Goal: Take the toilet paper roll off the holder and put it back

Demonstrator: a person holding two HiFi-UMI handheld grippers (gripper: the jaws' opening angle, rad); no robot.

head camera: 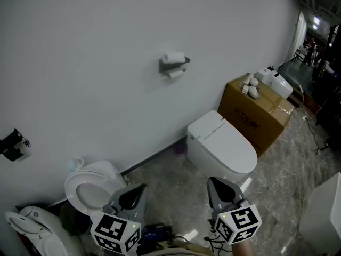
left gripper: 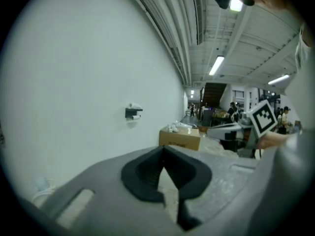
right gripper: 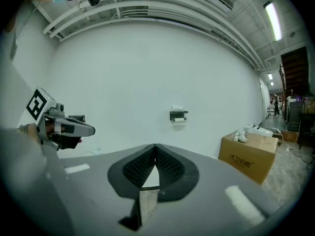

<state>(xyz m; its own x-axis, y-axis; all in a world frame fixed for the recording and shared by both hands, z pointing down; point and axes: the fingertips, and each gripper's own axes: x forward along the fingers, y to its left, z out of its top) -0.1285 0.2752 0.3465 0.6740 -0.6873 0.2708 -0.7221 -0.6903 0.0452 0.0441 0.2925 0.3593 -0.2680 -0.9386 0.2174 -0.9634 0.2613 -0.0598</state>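
Head camera sits high and behind, facing steeply down over the left gripper (head camera: pixel 139 190) and right gripper (head camera: pixel 216 184), well back from the wall (head camera: pixel 80 63); each gripper camera rides low, looking along its own jaws toward that wall, far off; all three views share the holder (head camera: pixel 173 65) and cardboard box (head camera: pixel 256 119); each gripper view catches the other gripper at its edge.

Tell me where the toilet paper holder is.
In the head view the toilet paper holder is mounted on the white wall, upper centre, above and left of the closed white toilet.

White toilet paper roll (head camera: pixel 173 57), dark holder (head camera: pixel 166 65), brown box (head camera: pixel 257 119), marbled grey floor (head camera: pixel 178 188)
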